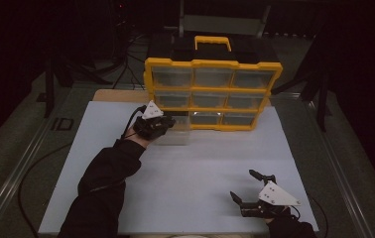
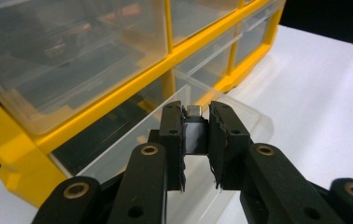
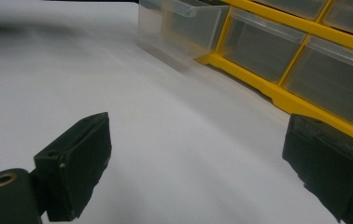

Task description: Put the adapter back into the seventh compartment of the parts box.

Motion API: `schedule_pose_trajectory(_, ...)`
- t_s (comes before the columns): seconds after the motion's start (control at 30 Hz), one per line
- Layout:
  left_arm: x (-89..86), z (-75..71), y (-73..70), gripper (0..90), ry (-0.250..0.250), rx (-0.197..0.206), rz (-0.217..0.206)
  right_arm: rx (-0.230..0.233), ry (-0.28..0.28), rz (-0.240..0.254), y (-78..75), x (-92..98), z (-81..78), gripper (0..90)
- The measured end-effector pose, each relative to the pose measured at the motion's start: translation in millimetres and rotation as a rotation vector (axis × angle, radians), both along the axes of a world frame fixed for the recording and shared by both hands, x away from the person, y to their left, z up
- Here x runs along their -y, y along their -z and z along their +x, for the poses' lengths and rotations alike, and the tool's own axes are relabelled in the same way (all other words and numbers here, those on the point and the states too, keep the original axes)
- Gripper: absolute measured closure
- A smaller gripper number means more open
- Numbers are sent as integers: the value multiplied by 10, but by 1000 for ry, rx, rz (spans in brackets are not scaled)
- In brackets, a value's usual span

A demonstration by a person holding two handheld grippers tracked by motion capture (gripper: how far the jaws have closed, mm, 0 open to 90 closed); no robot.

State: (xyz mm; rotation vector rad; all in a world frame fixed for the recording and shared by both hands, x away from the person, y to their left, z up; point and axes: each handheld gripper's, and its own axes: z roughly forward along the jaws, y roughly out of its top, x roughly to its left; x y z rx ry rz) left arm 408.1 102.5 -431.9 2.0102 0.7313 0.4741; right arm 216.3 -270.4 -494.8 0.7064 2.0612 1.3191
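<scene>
My left gripper [image 2: 196,140] clamps small black block with metal tip [image 2: 194,133], held over pulled-out clear plastic drawer [image 2: 240,116] of yellow-framed organizer [image 1: 210,94], ready for drop. Right gripper [image 1: 249,187] open, parked on white tabletop [image 1: 200,173], clear of work.

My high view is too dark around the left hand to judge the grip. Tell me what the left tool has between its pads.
Observer: The left tool is shut on a small black piece; a silver metal end sticks out past the pads.
Operator: Report what lies under it.
Observer: The pulled-out clear drawer. The piece hangs above its open top, close to the yellow organizer.
Operator: Now check the right tool.
Observer: The right tool is open, nothing between its pads, low over the white table.
</scene>
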Motion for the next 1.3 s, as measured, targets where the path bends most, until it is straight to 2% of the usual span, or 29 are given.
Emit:
schedule_pose_trajectory(0.13, 4, 16, 24, 769, -5, -10, 7, -1, 1, 2, 0, 2, 0, 80)
schedule_pose_trajectory(0.37, 19, 63, 69, 769, -15, -56, 26, -1, 2, 0, -1, 2, 0, 80)
schedule_pose_trajectory(0.73, 44, 97, 62, 765, -11, -71, 48, 0, 2, -1, 0, 5, 3, 80)
schedule_pose_trajectory(0.77, 39, 96, 49, 752, -19, -71, 27, -1, 3, 0, -1, 5, 2, 80)
schedule_pose_trajectory(0.93, 24, 85, -10, 554, -21, -67, 10, 2, 4, -1, -1, 7, 4, 80)
schedule_pose_trajectory(1.0, 23, 79, -19, 524, -15, -66, 12, 3, 3, -1, -2, 6, 3, 80)
schedule_pose_trajectory(1.03, 22, 60, -39, 451, -10, -60, 9, 3, 3, 0, -4, 5, 1, 80)
schedule_pose_trajectory(1.2, 27, 22, -66, 302, -13, -51, 17, 1, 4, 0, -5, 1, -2, 80)
schedule_pose_trajectory(1.3, 23, 7, -78, 248, -14, -44, 22, 0, 5, 1, -6, 0, -2, 80)
